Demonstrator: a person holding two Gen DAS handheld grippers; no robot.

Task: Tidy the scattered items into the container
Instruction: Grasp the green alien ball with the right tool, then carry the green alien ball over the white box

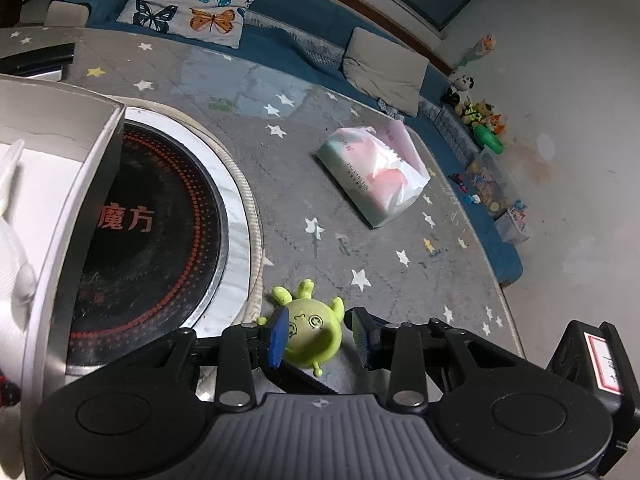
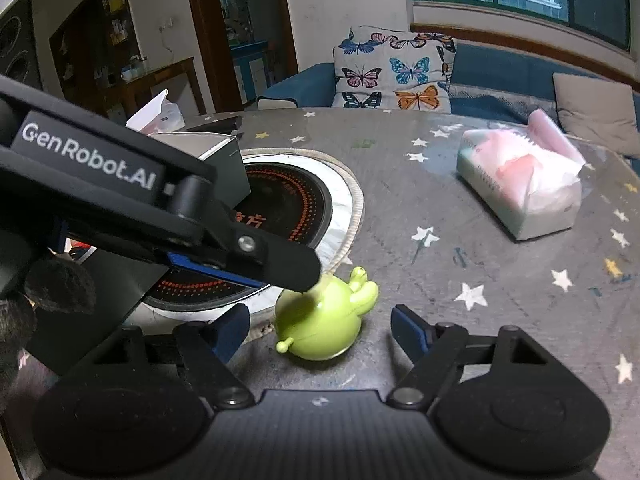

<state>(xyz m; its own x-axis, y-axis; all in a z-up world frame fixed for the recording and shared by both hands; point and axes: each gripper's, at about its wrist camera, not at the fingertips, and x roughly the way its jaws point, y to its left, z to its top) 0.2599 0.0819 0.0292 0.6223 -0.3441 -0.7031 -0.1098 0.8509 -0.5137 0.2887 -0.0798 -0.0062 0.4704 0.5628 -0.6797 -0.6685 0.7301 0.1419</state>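
Lettering "GenRobot.AI" marks the left tool [image 2: 296, 276], both tools' fingers spread around the green toy [image 2: 320, 320].

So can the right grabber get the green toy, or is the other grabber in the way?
Probably yes. The right gripper is open with the green toy between its fingers. The left gripper also straddles the toy, so it may crowd the grip.

Dim indoor light, strong fisheye bending, dark blurred corners.

Glossy plastic green toy [image 2: 324, 320], matt quilted cloth table cover [image 2: 480, 280], crinkly plastic-wrapped tissue pack [image 2: 520, 192]
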